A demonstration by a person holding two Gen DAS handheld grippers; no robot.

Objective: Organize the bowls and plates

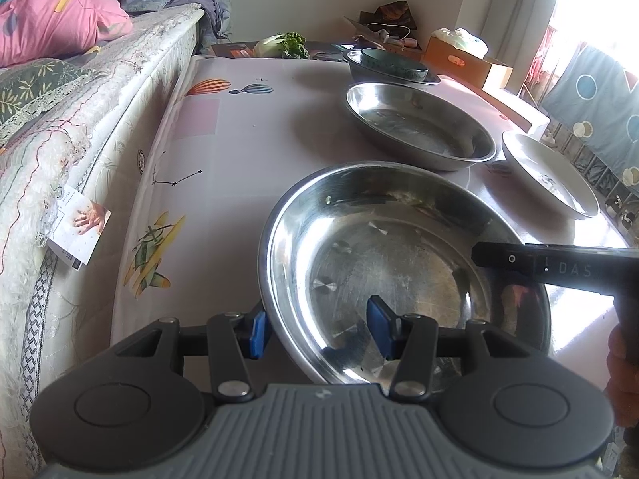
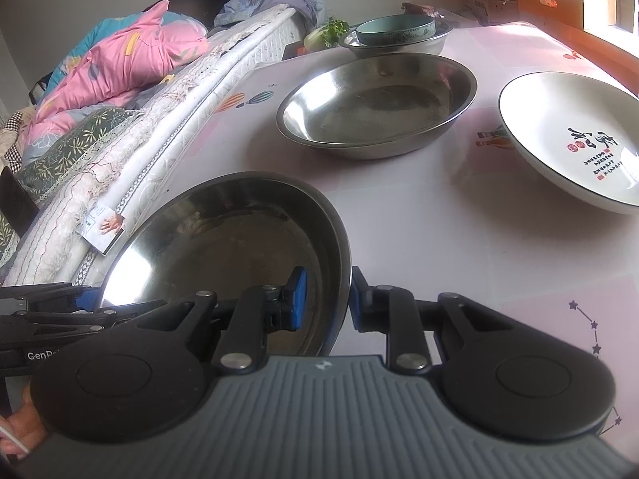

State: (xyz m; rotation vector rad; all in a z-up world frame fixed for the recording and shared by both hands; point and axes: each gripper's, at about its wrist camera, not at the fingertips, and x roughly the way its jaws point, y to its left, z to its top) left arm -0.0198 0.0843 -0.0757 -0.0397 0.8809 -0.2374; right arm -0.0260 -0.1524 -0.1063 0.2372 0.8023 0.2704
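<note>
A steel plate (image 1: 399, 263) is held between both grippers, just above the table. My left gripper (image 1: 319, 329) straddles its left rim, one blue pad inside, one outside, with a wide gap. My right gripper (image 2: 327, 299) is shut on its right rim (image 2: 339, 263). A second steel plate (image 1: 419, 123) (image 2: 375, 103) lies farther back. Behind it a green bowl (image 1: 393, 64) (image 2: 395, 28) sits in a steel bowl (image 2: 399, 46). A white plate with red and black writing (image 2: 575, 135) (image 1: 547, 175) lies at the right.
The table has a pink patterned cloth (image 1: 223, 151). A bed with a pink quilt (image 1: 52, 20) runs along its left edge. Vegetables (image 1: 283, 46) and cardboard boxes (image 1: 463, 60) stand at the far end.
</note>
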